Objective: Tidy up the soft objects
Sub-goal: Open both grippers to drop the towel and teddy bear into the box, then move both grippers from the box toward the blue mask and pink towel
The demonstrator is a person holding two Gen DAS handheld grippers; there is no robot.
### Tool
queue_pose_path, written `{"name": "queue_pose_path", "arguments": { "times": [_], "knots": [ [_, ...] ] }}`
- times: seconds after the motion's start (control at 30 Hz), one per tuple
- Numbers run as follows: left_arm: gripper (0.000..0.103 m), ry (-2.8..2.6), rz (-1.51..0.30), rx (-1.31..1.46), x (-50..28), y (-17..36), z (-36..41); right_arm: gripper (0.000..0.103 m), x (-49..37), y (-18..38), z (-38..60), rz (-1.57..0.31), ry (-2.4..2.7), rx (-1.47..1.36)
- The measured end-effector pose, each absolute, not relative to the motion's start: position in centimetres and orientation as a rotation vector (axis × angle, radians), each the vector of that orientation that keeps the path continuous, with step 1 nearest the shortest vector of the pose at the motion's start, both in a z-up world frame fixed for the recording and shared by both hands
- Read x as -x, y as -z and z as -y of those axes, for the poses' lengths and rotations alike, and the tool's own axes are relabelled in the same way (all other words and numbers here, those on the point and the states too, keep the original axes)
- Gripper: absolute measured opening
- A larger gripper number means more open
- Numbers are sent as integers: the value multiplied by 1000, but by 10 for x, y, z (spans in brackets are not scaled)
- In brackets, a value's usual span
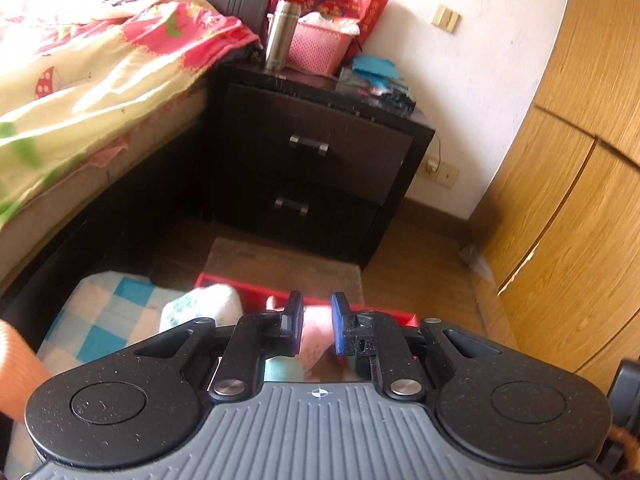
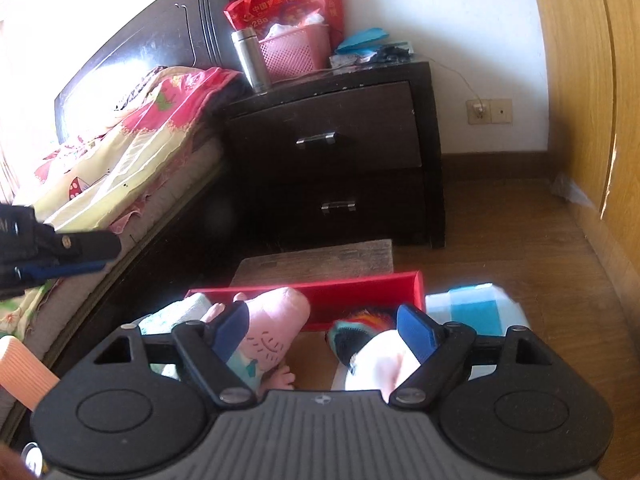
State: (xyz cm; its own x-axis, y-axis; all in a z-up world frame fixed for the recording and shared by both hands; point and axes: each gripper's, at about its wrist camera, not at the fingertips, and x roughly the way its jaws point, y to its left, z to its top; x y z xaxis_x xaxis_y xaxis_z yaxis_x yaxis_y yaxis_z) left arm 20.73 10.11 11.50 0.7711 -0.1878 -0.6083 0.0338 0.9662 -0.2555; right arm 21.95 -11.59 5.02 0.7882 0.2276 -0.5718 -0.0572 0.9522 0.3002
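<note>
A red box (image 2: 360, 294) sits on the floor and holds soft toys. A pink pig plush (image 2: 272, 328) lies in it at the left, beside a white-green plush (image 2: 176, 314). A white plush with a rainbow mane (image 2: 372, 340) lies at the right. My right gripper (image 2: 324, 330) is open above the box, its jaws wide over both toys. My left gripper (image 1: 316, 326) is open with a narrow gap, above the pink plush (image 1: 316, 340) and the red box (image 1: 256, 294); it also shows in the right wrist view (image 2: 80, 254) at the left, over the bed edge.
A blue-white checked blanket (image 1: 104, 312) lies beside the box; it also shows in the right wrist view (image 2: 476, 308). A dark nightstand (image 1: 316, 164) carries a steel flask (image 1: 280, 34) and pink basket (image 1: 316, 46). A bed with a floral quilt (image 1: 80, 80) stands left, a wooden wardrobe (image 1: 572, 168) right.
</note>
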Motion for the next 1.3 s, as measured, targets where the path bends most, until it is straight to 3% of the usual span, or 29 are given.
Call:
{"name": "queue_pose_path", "arguments": {
  "times": [0.3,0.53,0.77,0.9,1.3],
  "knots": [
    [14,92,-821,172,-166,-79,-104,60,-191,-56,114,-667,-170,-296],
    [14,111,-812,204,-147,-80,-113,60,-161,-61,121,-654,-167,-298],
    [38,204,-748,272,-144,-108,-107,60,-145,-63,125,-670,-189,-283],
    [60,234,-714,250,-132,-119,-99,61,-133,-67,132,-657,-195,-269],
    [57,209,-775,185,-110,-97,-92,61,-112,-59,147,-692,-188,-288]
  ]
}}
